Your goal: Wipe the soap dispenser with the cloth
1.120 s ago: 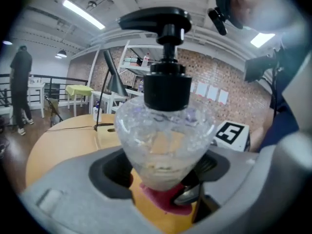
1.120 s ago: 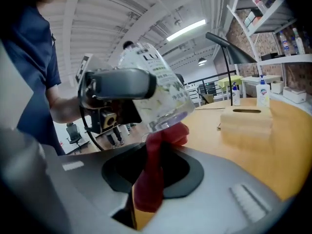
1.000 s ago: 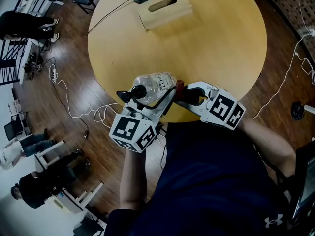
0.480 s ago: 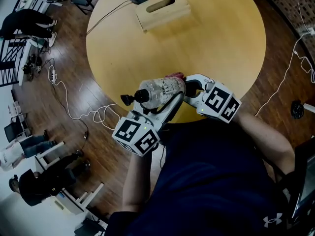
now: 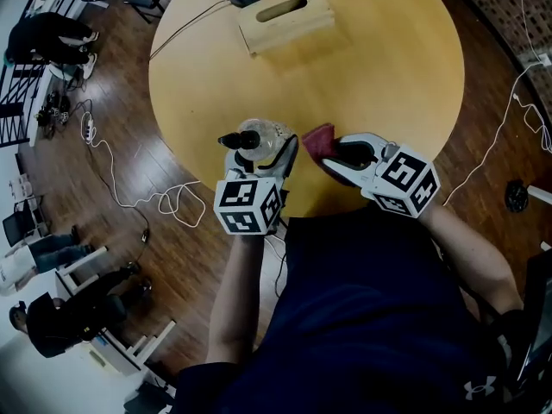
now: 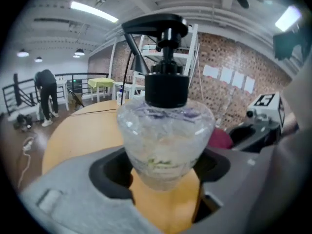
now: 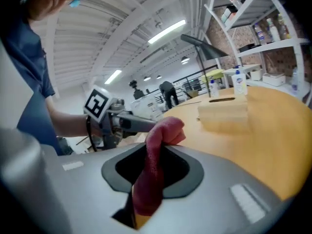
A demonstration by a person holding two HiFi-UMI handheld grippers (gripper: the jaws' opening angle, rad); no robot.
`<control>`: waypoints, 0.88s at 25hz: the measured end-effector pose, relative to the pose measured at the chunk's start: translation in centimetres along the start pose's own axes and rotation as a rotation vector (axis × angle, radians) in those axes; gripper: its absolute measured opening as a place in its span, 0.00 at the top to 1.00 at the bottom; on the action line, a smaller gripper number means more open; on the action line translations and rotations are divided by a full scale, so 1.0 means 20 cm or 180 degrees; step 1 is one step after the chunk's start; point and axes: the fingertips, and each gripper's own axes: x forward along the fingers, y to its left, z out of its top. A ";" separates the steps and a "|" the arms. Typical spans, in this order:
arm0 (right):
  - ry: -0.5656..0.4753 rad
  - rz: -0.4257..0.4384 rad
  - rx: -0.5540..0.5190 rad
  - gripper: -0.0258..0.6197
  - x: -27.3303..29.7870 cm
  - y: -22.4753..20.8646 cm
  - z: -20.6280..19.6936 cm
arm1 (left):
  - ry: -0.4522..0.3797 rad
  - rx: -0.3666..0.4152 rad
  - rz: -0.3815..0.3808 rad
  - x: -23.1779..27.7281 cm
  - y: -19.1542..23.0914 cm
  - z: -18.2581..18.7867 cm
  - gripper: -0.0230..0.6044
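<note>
A clear soap dispenser (image 5: 259, 139) (image 6: 165, 140) with a black pump top stands upright near the round table's front edge, and my left gripper (image 5: 259, 149) (image 6: 163, 172) is shut on its body. The dark red cloth (image 5: 317, 140) (image 7: 152, 172) is pinched in my right gripper (image 5: 332, 152) (image 7: 151, 179), which is shut on it just right of the dispenser. Cloth and bottle sit close together, with a small gap between them in the head view. The red cloth (image 6: 220, 139) also shows beside the bottle in the left gripper view.
A wooden box (image 5: 285, 14) (image 7: 224, 113) with a slot lies at the far side of the round wooden table (image 5: 379, 67). A black cable (image 5: 185, 24) runs off the table's far left. Cables and people are on the floor at left.
The dispenser has swung from lying tilted to upright and come down to the table edge in my left gripper. My right gripper with the cloth has shifted right, off the bottle.
</note>
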 end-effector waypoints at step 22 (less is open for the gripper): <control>0.1017 -0.1558 0.0691 0.68 0.08 -0.80 -0.60 | 0.0515 0.0212 0.0813 0.27 0.24 -0.63 0.38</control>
